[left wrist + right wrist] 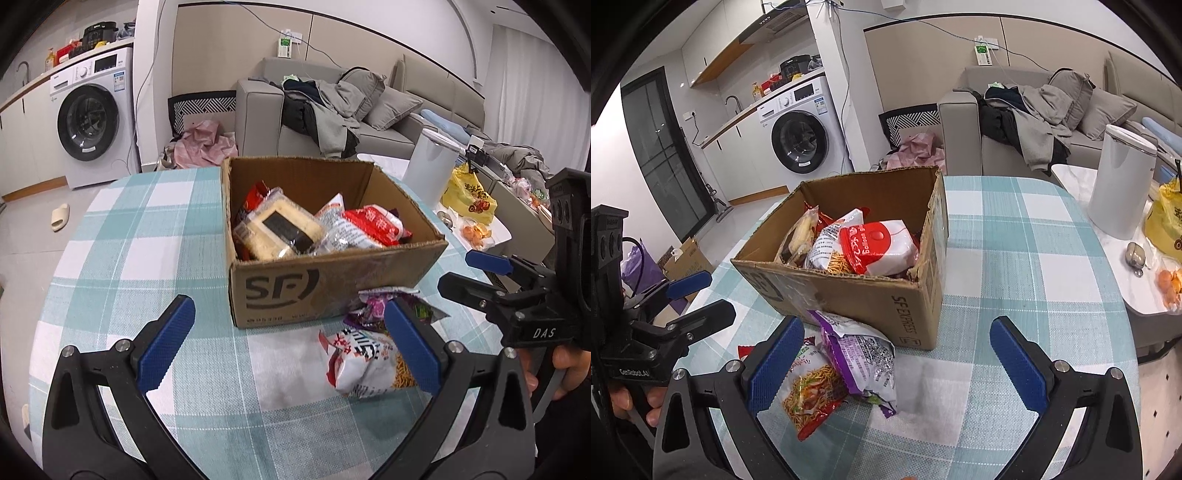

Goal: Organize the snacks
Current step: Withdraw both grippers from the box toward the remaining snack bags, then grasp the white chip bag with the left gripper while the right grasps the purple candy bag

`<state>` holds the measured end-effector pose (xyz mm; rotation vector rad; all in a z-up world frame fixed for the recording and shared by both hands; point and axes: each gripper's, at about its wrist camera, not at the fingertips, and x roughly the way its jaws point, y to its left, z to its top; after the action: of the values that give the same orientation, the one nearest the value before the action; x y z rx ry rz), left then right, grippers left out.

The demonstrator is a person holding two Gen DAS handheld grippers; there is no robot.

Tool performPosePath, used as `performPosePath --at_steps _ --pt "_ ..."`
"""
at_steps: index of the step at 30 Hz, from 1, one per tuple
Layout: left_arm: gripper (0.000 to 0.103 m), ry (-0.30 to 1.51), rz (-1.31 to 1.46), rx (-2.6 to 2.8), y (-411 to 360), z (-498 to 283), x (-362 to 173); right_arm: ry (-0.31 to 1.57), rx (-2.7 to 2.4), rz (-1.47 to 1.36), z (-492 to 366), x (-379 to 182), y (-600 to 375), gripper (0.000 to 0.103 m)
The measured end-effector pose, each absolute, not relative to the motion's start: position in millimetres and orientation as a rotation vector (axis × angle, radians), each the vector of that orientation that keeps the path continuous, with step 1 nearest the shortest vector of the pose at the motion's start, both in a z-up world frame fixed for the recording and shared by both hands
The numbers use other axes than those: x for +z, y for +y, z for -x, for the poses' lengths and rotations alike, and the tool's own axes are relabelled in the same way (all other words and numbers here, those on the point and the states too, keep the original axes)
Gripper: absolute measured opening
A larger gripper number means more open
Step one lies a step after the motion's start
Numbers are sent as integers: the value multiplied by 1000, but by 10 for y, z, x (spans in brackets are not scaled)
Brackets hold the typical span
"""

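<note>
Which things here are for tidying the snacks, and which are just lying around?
For the job:
- cardboard box, already holding several snack packs
- purple snack bag on the table
- red-and-white noodle snack bag beside it
- left gripper and right gripper, both open

Just lying about:
- white bin
- yellow plastic bag
- washing machine
- clothes on the sofa

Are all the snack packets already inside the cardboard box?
No, a purple packet and a noodle snack packet lie on the tablecloth in front of the cardboard box.
</note>
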<state>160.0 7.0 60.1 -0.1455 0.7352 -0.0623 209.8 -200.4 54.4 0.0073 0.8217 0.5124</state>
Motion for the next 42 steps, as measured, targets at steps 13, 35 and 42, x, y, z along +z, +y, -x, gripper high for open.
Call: performPosePath --at_steps 13,35,42 --pt "102 799 165 -83 33 -1602 352 883 528 -5 -2080 272 -1938 103" --pt "102 891 162 -116 -25 -1699 -65 987 566 -44 -2236 -126 -1793 82" --pt "102 901 148 -109 34 -1679 -129 962 615 -55 -2166 -108 -1750 53"
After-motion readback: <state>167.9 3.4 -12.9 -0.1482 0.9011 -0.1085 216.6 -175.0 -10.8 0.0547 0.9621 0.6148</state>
